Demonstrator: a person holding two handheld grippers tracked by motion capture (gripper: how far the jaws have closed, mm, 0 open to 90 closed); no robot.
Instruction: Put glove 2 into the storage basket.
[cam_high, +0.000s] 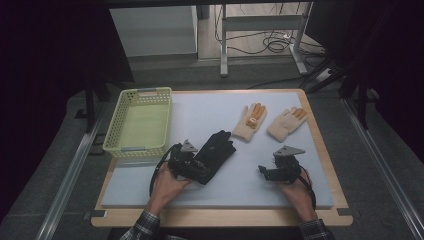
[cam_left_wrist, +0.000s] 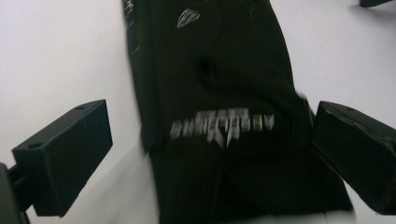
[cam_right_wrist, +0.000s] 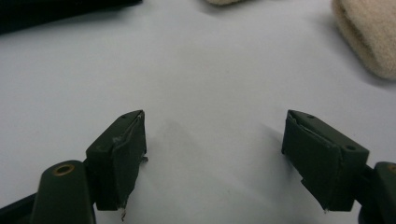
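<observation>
Black glove (cam_left_wrist: 224, 116) lies between the left tool's (cam_left_wrist: 210, 140) spread jaws, unclamped. The right tool (cam_right_wrist: 215, 154) is apart too, over bare worktop (cam_right_wrist: 210, 79).

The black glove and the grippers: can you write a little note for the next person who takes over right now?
Left gripper: jaws open, one on each side of the black glove's cuff end, not closed on it yet.
Right gripper: jaws open, nothing between them, low over the white mat at the front right.
Things: the black glove lies flat mid-mat, beside the green basket, which looks empty. Two cream gloves lie at the back right, untouched.
Done: nothing is in the basket.
Left: probably close on the black glove and move it, perhaps to the basket; the cream gloves may follow.
</observation>
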